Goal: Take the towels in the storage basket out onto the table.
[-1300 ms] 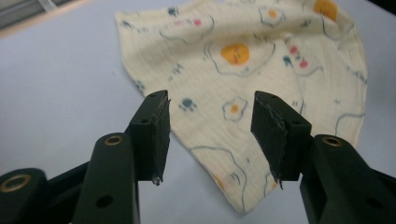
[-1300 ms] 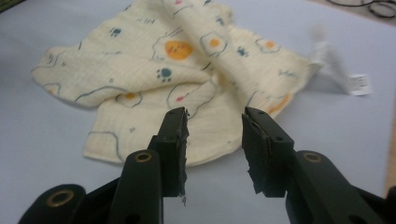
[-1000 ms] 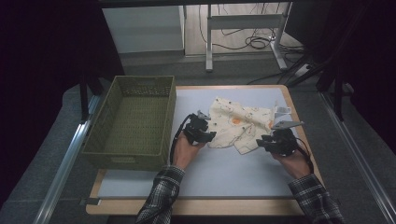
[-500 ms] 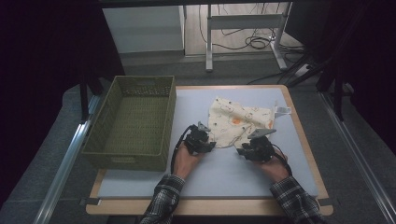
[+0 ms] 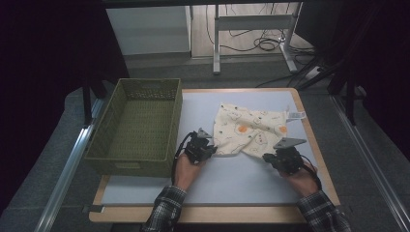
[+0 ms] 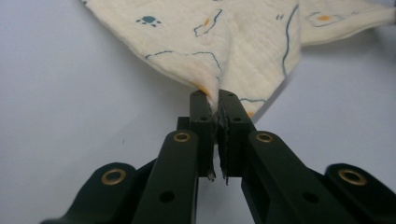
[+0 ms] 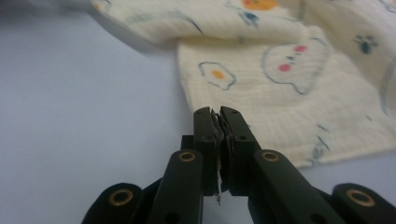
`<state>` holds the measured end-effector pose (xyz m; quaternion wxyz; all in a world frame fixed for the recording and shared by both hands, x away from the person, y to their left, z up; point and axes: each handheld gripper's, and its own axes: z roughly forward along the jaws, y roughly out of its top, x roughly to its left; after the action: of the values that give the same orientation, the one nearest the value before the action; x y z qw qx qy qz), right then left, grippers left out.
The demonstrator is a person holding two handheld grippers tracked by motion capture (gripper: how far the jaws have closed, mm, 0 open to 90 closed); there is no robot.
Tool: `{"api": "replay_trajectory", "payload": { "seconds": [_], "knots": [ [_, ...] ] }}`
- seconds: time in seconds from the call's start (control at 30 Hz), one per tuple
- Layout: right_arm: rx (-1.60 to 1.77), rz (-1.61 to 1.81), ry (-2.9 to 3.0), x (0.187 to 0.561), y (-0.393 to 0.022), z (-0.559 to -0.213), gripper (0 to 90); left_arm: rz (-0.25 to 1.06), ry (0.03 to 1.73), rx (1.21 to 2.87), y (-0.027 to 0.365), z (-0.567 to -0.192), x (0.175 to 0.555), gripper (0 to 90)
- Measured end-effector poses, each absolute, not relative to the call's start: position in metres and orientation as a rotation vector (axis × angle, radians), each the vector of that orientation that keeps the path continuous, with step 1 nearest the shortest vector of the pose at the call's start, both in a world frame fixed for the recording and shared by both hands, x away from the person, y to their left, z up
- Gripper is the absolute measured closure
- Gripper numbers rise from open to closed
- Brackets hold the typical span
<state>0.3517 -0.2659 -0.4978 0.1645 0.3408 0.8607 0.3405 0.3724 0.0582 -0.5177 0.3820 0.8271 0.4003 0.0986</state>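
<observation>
Both hands now sit nearer the person, so the left tool [image 6: 213,103] stays closed on a corner of the cloth [image 5: 251,129] lying on the counter [image 5: 241,179] beside the basket [image 5: 140,125], while the right tool [image 7: 216,116], closed, seems empty.

Probably a lab: table [image 5: 309,145] on grey floor [image 5: 367,159], loose cables [image 5: 263,43] behind.
</observation>
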Motion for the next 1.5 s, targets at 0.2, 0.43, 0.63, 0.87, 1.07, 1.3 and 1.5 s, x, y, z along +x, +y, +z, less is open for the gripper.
{"api": "replay_trajectory", "payload": {
  "seconds": [0.2, 0.43, 0.63, 0.87, 1.07, 1.3, 1.5],
  "knots": [
    [1.030, 0.952, 2.405, 0.332, -0.302, -0.493, 85.5, 0.238, 1.032, 2.116, 0.067, -0.517, 0.358, 85.7],
    [1.078, 1.004, 2.404, 0.313, -0.331, -0.496, 85.5, 0.196, 1.023, 2.132, 0.068, -0.525, 0.340, 85.2],
    [1.069, 1.019, 2.424, 0.296, -0.336, -0.500, 85.3, 0.196, 0.996, 2.162, 0.064, -0.527, 0.319, 84.2],
    [1.046, 1.021, 2.439, 0.279, -0.333, -0.506, 84.9, 0.192, 0.982, 2.171, 0.069, -0.529, 0.295, 82.3],
    [1.048, 1.032, 2.438, 0.261, -0.337, -0.506, 85.0, 0.169, 0.967, 2.148, 0.074, -0.529, 0.277, 82.9],
    [1.060, 1.007, 2.458, 0.245, -0.346, -0.506, 85.0, 0.127, 0.923, 2.146, 0.071, -0.530, 0.255, 84.2],
    [1.074, 1.032, 2.434, 0.244, -0.353, -0.504, 78.6, 0.202, 0.946, 2.093, 0.077, -0.519, 0.261, 67.8]
  ]
}}
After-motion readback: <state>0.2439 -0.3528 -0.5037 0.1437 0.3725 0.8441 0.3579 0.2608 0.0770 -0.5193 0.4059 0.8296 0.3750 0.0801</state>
